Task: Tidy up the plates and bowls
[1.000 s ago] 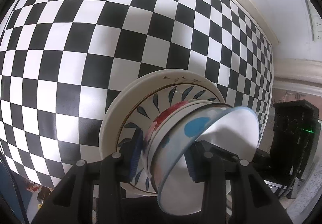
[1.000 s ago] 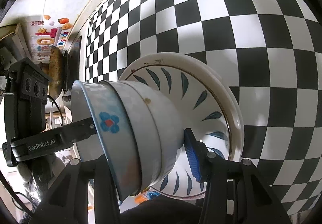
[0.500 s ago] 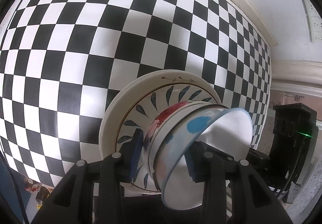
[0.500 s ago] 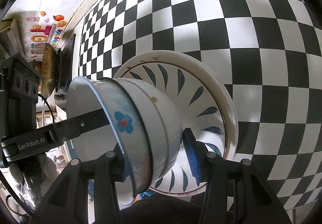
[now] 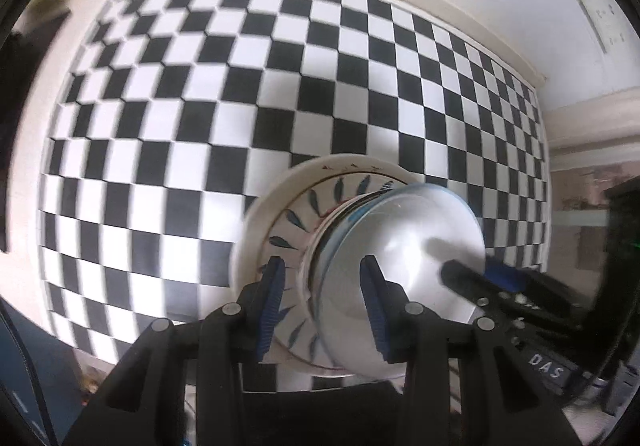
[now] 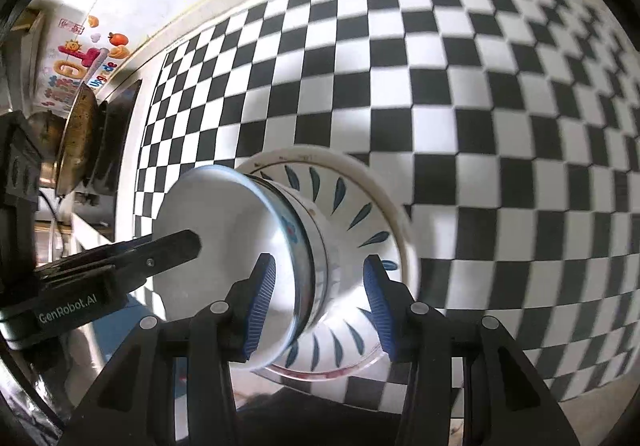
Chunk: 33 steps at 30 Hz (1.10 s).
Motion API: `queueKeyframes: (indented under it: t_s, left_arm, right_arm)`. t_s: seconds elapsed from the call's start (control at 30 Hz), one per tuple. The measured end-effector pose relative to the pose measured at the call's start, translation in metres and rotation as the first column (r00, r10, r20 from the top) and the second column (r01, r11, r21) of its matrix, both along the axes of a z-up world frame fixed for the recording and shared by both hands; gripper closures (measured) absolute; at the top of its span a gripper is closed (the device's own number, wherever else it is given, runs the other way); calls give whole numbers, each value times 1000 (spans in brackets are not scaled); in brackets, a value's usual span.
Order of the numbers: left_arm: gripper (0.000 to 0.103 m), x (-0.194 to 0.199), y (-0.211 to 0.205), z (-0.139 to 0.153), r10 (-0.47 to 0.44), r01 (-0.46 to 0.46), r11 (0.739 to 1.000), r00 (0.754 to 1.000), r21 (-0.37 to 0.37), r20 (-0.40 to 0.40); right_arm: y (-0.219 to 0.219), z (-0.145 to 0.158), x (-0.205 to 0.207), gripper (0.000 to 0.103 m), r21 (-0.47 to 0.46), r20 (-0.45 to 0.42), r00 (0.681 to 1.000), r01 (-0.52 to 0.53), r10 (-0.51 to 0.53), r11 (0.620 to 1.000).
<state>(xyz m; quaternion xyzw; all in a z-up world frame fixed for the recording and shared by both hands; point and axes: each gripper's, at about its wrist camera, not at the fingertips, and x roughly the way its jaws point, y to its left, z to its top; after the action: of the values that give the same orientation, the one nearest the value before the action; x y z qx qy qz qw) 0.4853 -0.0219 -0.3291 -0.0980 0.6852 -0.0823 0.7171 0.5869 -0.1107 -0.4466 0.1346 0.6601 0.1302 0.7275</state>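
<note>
A stack of nested bowls sits tilted over a wide white plate with dark blue leaf marks, on the black-and-white checked tablecloth. My left gripper is shut on the stack's near wall, one pad inside the top bowl and one outside it. From the opposite side my right gripper is shut on the same bowls in the same way, above the plate. Each gripper's inner finger shows in the other's view. The bowls look sharp, while the plate rim is blurred like the cloth.
The checked cloth ends at a white wall along the far edge. A worn pan and dark cookware stand at the left end, below colourful wall stickers. A wall socket strip is on the right.
Both grippers have risen and tipped with the bowl stack between them. The tablecloth and plate look smaller and farther, and the far wall has come into view.
</note>
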Motion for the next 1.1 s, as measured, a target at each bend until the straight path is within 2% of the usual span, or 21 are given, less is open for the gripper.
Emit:
queueKeyframes:
  t_s: [0.13, 0.17, 0.23, 0.27, 0.3, 0.37, 0.4, 0.5, 0.57, 0.7, 0.83, 0.97, 1.03, 1.1]
  left_arm:
    - [66, -15, 1, 19, -13, 5, 995, 996, 104, 83]
    - [66, -19, 2, 23, -17, 5, 992, 995, 124, 97]
    - [65, -26, 4, 31, -15, -8, 986, 991, 167, 136]
    - [59, -29, 6, 36, -9, -20, 983, 987, 184, 159]
    - [54, -32, 9, 40, 1, -37, 980, 983, 196, 181]
    - [26, -37, 15, 49, 19, -72, 972, 973, 223, 231]
    - [22, -39, 16, 54, 21, -81, 970, 967, 228, 255]
    - [20, -47, 20, 68, 30, -113, 964, 945, 241, 325]
    - [13, -53, 22, 78, 29, -125, 962, 930, 241, 366]
    - [12, -70, 25, 101, 25, -141, 962, 899, 234, 438]
    - [12, -86, 19, 117, -10, -116, 963, 886, 244, 463]
    - [12, -106, 10, 129, -40, -103, 961, 868, 258, 495]
    - [5, -115, 5, 136, -57, -93, 960, 859, 264, 508]
    - [3, -127, 3, 144, -46, -100, 965, 846, 244, 531]
  right_arm:
    - [0, 22, -13, 54, -85, 51, 999, 3, 1, 996]
    - [0, 27, -16, 51, -100, 56, 998, 7, -1, 995]
    - [1, 36, -23, 29, -114, 75, 997, 12, -4, 993]
    - [0, 42, -27, 12, -114, 92, 996, 17, -6, 993]
    - [0, 46, -31, 3, -116, 105, 994, 20, -8, 993]
    - [1, 57, -39, 1, -141, 138, 990, 23, -3, 990]
    - [5, 61, -42, 1, -157, 154, 988, 28, -3, 987]
    - [7, 76, -52, 0, -193, 208, 978, 56, -14, 980]
    - [6, 85, -59, 0, -212, 246, 969, 83, -29, 974]
    - [4, 111, -75, 0, -231, 333, 941, 151, -68, 961]
    - [1, 137, -97, 0, -245, 402, 911, 199, -87, 949]
    - [-3, 154, -117, 0, -239, 433, 895, 224, -103, 945]
    - [-5, 162, -128, 0, -238, 440, 892, 228, -105, 944]
    - [-9, 169, -139, 0, -237, 457, 883, 237, -107, 942]
